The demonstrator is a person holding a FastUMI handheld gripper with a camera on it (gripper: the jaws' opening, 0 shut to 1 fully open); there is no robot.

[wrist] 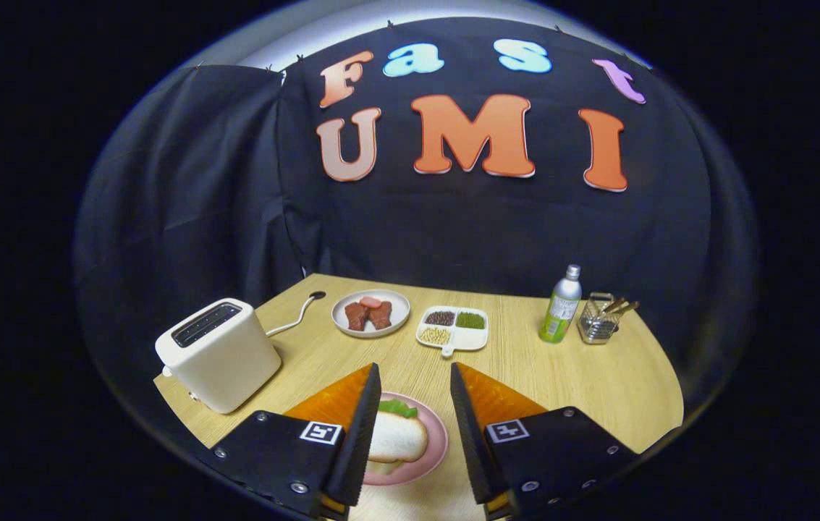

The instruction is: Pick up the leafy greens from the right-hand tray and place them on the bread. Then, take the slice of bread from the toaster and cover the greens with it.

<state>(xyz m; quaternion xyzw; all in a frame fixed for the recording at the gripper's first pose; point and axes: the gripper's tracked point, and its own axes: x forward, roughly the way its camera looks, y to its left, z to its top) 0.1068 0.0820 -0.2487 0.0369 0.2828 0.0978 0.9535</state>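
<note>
So the sandwich is sitting on a pink plate (430, 454) down low between the gripper's fingers: there's a slice of bread (396, 437) on top, and a bit of the leafy greens (398, 408) sticks out from under its far edge. Looks like another pale slice peeks out underneath at the near side, but that part is mostly hidden by the left finger so I can't really say. The gripper (414, 380) hangs over the plate with its fingers spread wide, nothing held between them and neither one touching the bread as far as I can tell. The left finger overlaps the plate's left side in the view. Off to the left of the fingers is a white toaster (218, 353) on the light wooden table (598, 376), slots facing up, with its white cord (292, 318) curling back to a dark hole in the tabletop. Further back, beyond the fingers, there's a white round plate (341, 317) with brown chunks and something pinkish on it, and just right of it a white divided tray (453, 340) holding dark, green and pale beans in separate sections. Well to the right are a green-and-silver bottle (562, 304) standing upright and, right beside it, a wire holder (596, 320) with a few sticks poking out.
</note>
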